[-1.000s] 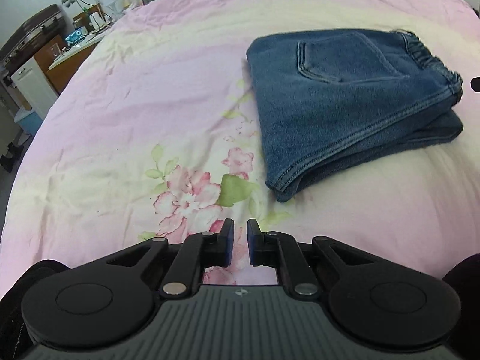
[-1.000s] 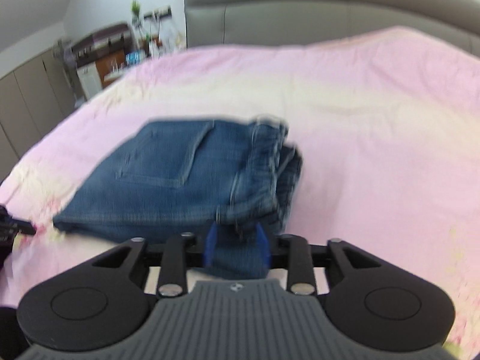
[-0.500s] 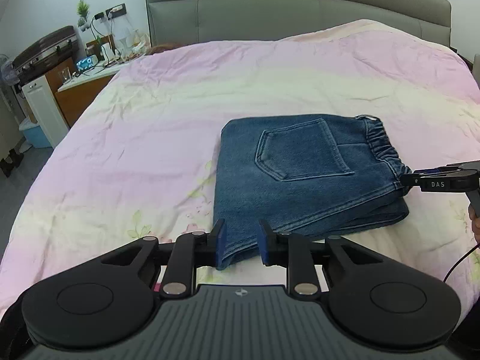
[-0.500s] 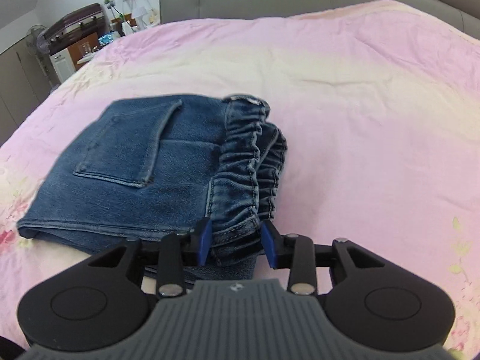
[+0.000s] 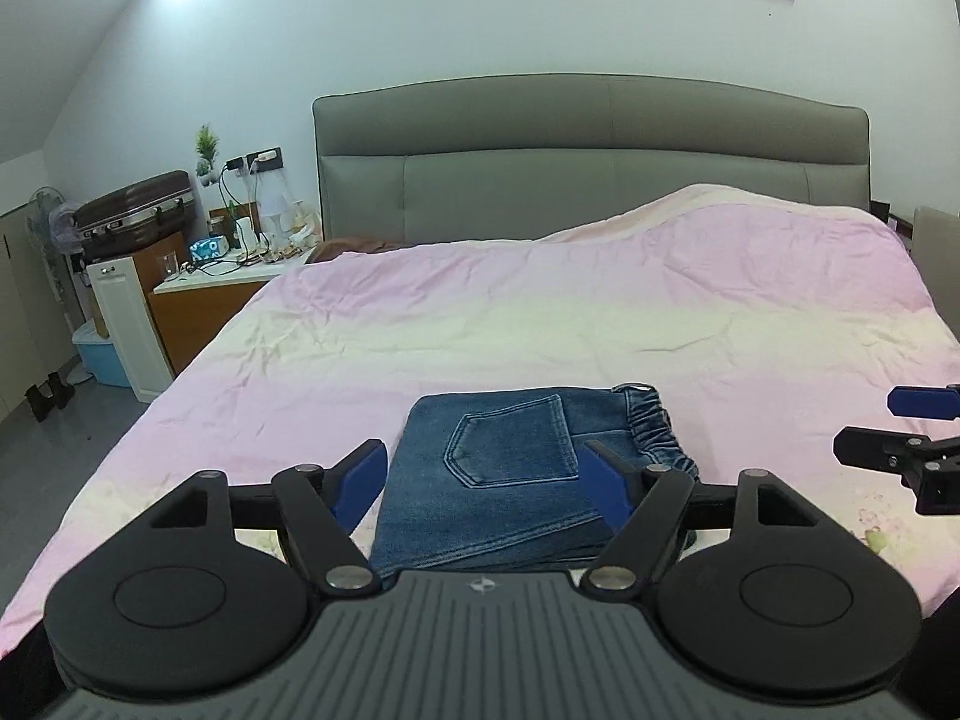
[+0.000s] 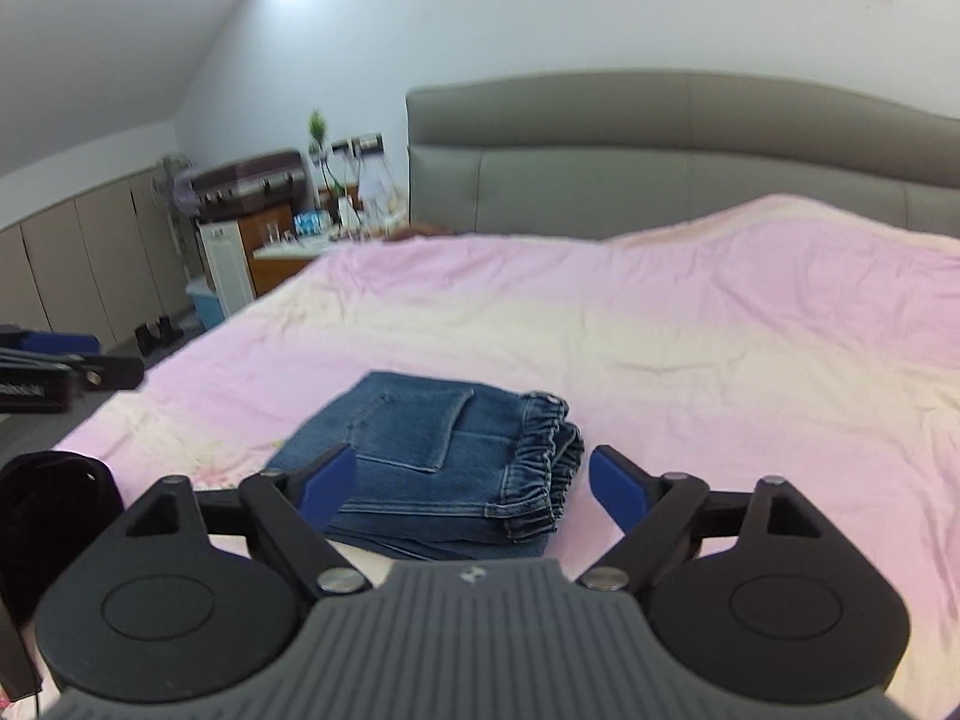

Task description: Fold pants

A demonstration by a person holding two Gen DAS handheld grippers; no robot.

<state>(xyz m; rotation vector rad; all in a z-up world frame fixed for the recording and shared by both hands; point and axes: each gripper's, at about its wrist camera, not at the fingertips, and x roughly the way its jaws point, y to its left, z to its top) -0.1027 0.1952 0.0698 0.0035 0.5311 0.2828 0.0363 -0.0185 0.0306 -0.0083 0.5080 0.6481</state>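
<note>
The left hand-held gripper (image 5: pixel 483 474) has its blue-padded fingers spread wide, holding nothing; half a second ago they stood close together at the near hem of the cloth. The right hand-held gripper (image 6: pixel 474 483) is likewise wide apart and empty, where before its pads sat on either side of the waistband. Both have pulled back and tilted up, so the headboard and wall now show. Between and beyond the fingers lies the folded blue denim pants (image 5: pixel 510 468), back pocket up, elastic waistband to the right, near the foot edge of the pink floral bedspread (image 5: pixel 540 330). Its near edge is hidden behind each gripper body. In the right view the grey padded headboard (image 6: pixel 660 150) and the cluttered wooden nightstand (image 6: pixel 282 252) are blurred.
</note>
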